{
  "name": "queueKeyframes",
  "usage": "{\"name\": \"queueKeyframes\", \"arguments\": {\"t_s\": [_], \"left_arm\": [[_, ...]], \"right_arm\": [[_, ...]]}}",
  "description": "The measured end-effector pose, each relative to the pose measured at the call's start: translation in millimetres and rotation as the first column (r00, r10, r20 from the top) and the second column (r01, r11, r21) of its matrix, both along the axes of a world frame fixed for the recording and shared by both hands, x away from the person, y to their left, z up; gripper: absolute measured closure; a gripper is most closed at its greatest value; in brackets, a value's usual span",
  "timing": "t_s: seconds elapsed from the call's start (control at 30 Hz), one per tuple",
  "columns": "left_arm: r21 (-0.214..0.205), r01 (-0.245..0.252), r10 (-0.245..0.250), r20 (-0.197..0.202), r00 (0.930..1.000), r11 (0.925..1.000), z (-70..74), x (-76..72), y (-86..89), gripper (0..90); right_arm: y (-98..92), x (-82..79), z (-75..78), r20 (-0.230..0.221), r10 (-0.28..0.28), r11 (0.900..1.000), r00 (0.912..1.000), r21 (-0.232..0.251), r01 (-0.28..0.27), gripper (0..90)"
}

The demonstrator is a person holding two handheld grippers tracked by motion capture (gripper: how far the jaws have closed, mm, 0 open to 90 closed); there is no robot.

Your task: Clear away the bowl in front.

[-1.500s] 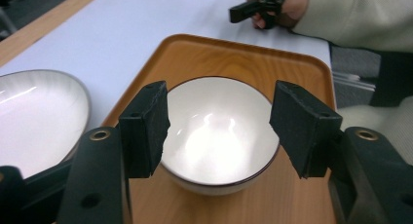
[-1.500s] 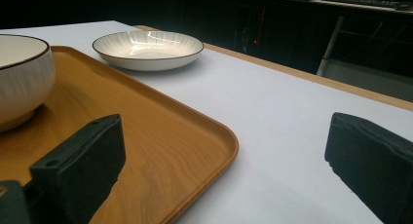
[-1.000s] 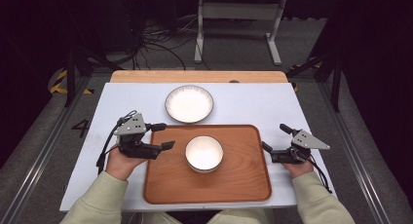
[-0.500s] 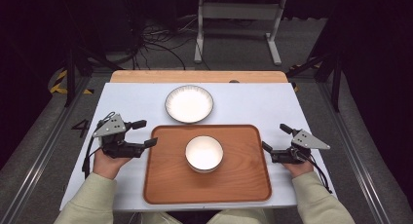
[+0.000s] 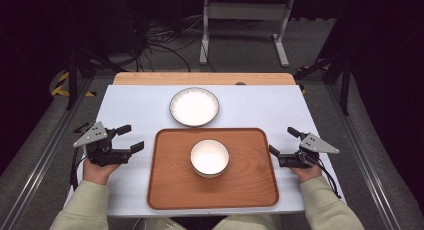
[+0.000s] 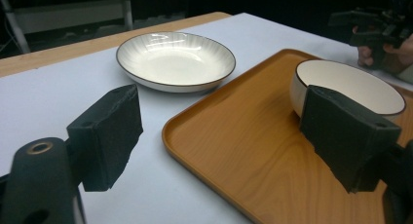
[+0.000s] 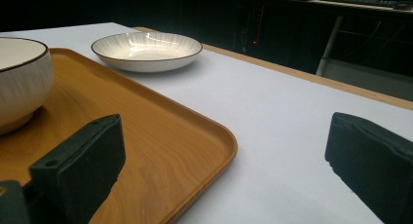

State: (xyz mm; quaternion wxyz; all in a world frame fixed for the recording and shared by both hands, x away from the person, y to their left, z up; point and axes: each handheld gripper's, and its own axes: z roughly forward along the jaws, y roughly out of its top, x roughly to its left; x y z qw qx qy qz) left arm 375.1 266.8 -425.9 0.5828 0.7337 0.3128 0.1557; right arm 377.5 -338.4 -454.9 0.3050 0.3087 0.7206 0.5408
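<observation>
In the high view, a wooden tray (image 5: 215,190) lay at lower centre of the frame on the white table (image 5: 260,107), with a small white bowl (image 5: 209,157) standing near its middle and a shallow white plate (image 5: 194,106) on the bare table just above the tray's far edge, apart from it. The left gripper (image 5: 127,139) hovered at the left of the frame just beside the tray's left edge, its jaws spread wide and holding nothing; the right gripper (image 5: 281,142) sat at the right, just beside the tray's right edge, jaws likewise apart and empty. In the left gripper view, the two black jaws stood wide open with the tray's near corner (image 6: 168,131) between them, the bowl (image 6: 341,85) at right behind one pad and the plate (image 6: 175,61) at upper centre. In the right gripper view, the open jaws framed the tray's rounded corner (image 7: 229,143), the bowl (image 7: 22,78) at the left edge and the plate (image 7: 146,49) at upper left. The tray looked stiff and fairly light, but its smooth raised rim could slip; it would likely be best gripped at the middle of both short edges and kept level, since the glazed bowl looked breakable and could slide.
</observation>
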Motion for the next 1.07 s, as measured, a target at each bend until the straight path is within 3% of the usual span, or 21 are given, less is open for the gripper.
{"name": "queueKeyframes", "arguments": {"t_s": [0.03,0.1,0.2,0.37,0.43,0.53,0.73,1.07], "left_arm": [[0.0,0.0,0.0,0.0,1.0,1.0,0.0,0.0,0.0,15.3],[-0.033,-0.063,0.064,0.02,0.9978,0.9974,-12.0,-2.2,6.5,15.6],[-0.035,-0.095,0.096,0.025,0.995,0.9948,-17.5,-2.0,10.3,15.0],[0.013,-0.138,0.138,0.022,0.9902,0.9903,-28.0,-1.7,15.9,14.6],[0.031,-0.143,0.143,0.003,0.9897,0.9892,-33.1,-1.9,17.8,14.7],[0.018,-0.152,0.152,-0.019,0.9882,0.9883,-36.9,-2.1,21.8,14.4],[0.101,-0.089,0.093,-0.036,0.995,0.9909,-39.6,-0.9,13.5,15.4],[0.116,-0.077,0.083,-0.049,0.9954,0.9903,-40.0,0.2,11.0,15.8]], "right_arm": [[0.0,0.0,0.0,0.0,0.0,1.0,1.0,0.0,0.0,1.9],[0.0,0.0,0.0,0.0,0.0,1.0,1.0,0.0,0.0,1.9],[-0.1,0.0,0.0,0.0,0.0,1.0,1.0,0.001,0.0,1.8],[-0.1,-0.1,-0.1,0.001,0.0,1.0,1.0,0.002,0.0,1.8],[-0.1,-0.2,0.0,-0.001,-0.002,1.0,1.0,0.004,0.002,1.8],[-0.1,-0.2,-0.1,-0.001,-0.002,1.0,1.0,0.004,0.002,1.8],[0.0,-0.4,-0.1,0.0,-0.003,1.0,1.0,0.003,0.003,1.8],[-0.1,-0.3,0.0,-0.001,-0.002,1.0,1.0,0.003,0.002,1.8]]}}
